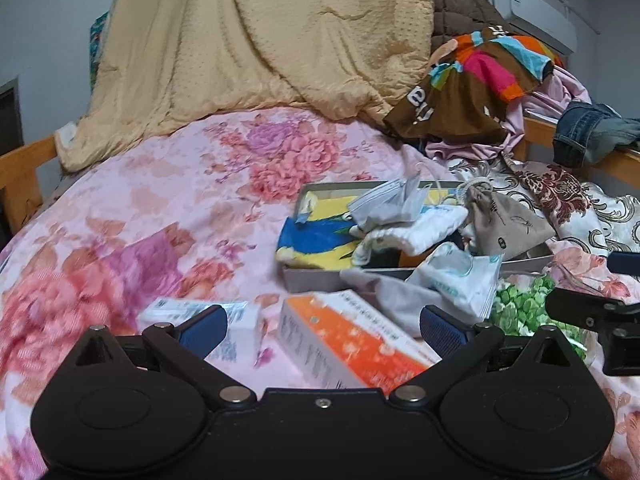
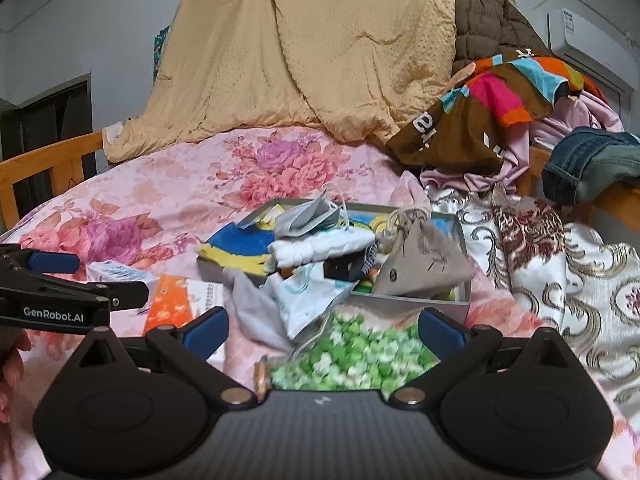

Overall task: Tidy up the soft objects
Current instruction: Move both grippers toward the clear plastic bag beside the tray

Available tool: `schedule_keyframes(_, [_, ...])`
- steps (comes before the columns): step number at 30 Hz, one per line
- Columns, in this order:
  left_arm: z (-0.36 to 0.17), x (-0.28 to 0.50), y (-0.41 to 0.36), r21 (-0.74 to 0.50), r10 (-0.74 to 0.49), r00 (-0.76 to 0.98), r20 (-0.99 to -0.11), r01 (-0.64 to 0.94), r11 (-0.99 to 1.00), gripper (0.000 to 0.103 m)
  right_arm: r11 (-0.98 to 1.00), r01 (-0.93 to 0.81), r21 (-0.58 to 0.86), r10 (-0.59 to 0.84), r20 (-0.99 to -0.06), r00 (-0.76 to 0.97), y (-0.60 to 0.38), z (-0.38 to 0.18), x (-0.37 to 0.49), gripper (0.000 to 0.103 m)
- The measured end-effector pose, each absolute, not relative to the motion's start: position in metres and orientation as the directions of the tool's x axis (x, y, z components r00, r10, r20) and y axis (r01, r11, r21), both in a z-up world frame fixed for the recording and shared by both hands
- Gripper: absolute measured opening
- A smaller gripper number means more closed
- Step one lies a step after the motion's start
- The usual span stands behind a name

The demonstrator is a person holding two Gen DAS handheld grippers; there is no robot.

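A shallow grey box [image 1: 308, 280] [image 2: 400, 302] lies on the floral bedspread. It holds a blue-and-yellow towel [image 1: 312, 240] [image 2: 236, 248], a white cloth [image 1: 416, 230] [image 2: 320, 250], a grey face mask [image 1: 390, 204] [image 2: 304, 218] and a beige drawstring pouch [image 1: 508, 228] [image 2: 420, 264]. A white plastic packet [image 1: 460, 280] [image 2: 304, 300] and a grey cloth [image 1: 380, 292] [image 2: 252, 312] hang over its near edge. My left gripper [image 1: 322, 326] is open above an orange box [image 1: 352, 340] [image 2: 168, 300]. My right gripper [image 2: 323, 330] is open over a green-and-white bag [image 2: 352, 360] [image 1: 520, 304].
A small white box [image 1: 200, 312] [image 2: 116, 272] lies left of the orange one. A tan quilt [image 1: 256, 40] is heaped at the back. Piled clothes [image 1: 480, 80], jeans [image 1: 588, 132] and a gold-patterned cloth [image 2: 560, 264] lie at the right. Wooden bed rails [image 1: 24, 168] edge the bed.
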State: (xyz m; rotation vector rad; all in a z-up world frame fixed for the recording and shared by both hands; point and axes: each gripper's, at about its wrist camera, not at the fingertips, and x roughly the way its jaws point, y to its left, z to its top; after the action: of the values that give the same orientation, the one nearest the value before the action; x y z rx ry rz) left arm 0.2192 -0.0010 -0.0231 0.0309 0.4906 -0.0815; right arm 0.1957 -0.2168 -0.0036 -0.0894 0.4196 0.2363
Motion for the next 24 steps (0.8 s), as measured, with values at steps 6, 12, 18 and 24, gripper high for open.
schedule_keyframes(6, [-0.024, 0.238, -0.014, 0.073, -0.086, 0.877, -0.473, 0.136, 0.988, 0.102, 0.967, -0.254, -0.026, 0.224, -0.394, 0.891, -0.226, -0.010, 0.227, 0.103])
schedule_keyframes(12, [-0.032, 0.255, -0.018, 0.123, -0.074, 0.868, -0.491, 0.153, 0.981, 0.102, 0.964, -0.263, -0.037, 0.228, -0.395, 0.890, -0.233, -0.020, 0.252, 0.103])
schedule_keyframes(18, [-0.037, 0.271, -0.020, 0.148, -0.074, 0.857, -0.510, 0.172, 0.974, 0.102, 0.956, -0.286, -0.067, 0.233, -0.423, 0.876, -0.231, -0.029, 0.266, 0.103])
schedule_keyframes(24, [-0.041, 0.291, -0.018, 0.110, -0.093, 0.836, -0.540, 0.180, 0.978, 0.102, 0.922, -0.345, -0.175, 0.243, -0.430, 0.870, -0.214, -0.039, 0.271, 0.103])
